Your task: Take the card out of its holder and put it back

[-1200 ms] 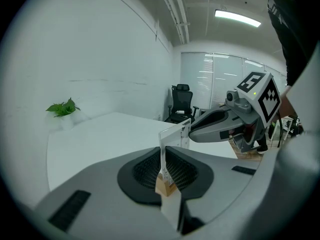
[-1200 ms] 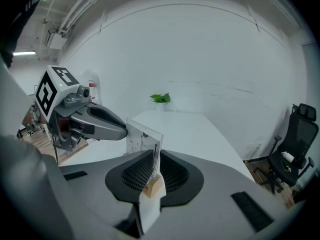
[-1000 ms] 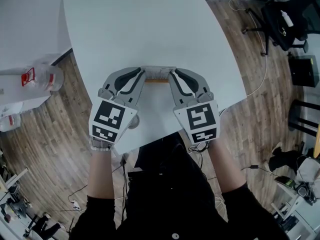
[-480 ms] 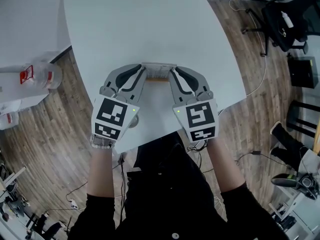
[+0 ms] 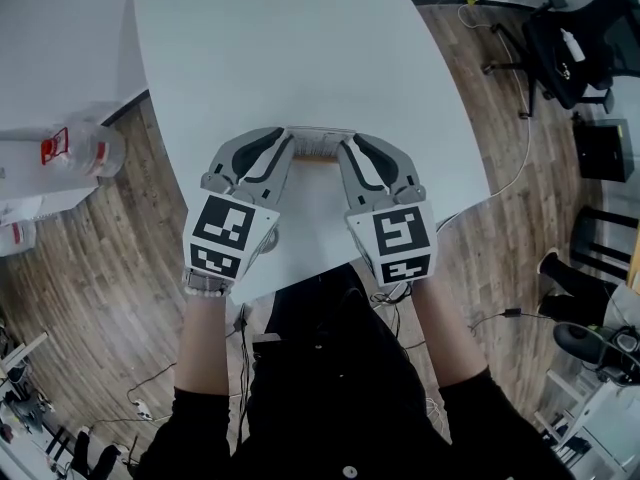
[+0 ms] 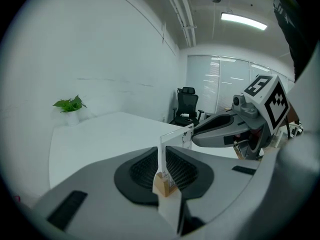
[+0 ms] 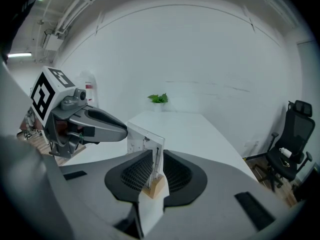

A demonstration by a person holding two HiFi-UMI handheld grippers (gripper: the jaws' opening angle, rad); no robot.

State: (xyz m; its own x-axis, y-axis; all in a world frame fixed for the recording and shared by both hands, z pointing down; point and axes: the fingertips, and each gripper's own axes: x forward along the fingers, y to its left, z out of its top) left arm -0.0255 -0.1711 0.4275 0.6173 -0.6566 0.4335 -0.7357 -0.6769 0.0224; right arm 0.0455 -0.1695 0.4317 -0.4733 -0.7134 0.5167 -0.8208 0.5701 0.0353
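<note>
Grey plastic jaws of the left gripper (image 5: pixel 287 148) are drawn in to a narrow slit at the left end of the holder (image 5: pixel 315 162). In the left gripper view their ribbed pads seem to press both faces of the card (image 6: pixel 175 141), just above the wood.

Between the two grippers, the card stands upright in the holder's slot. The holder is a small pale wooden block that sits on the white table (image 5: pixel 300 48).

At the holder's right end, the right gripper (image 5: pixel 347 148) mirrors the left. Its jaws are closed on the card's other edge, with the block's end showing just below the pads.

The card looks thin, light and fairly stiff, with smooth faces that could slip, and it would likely bow if squeezed hard or pulled at an angle. The block looks light enough to lift along with it. A better hold is probably one gripper low on the wood and the other on the card's bare edge above the slot, drawing straight up.
</note>
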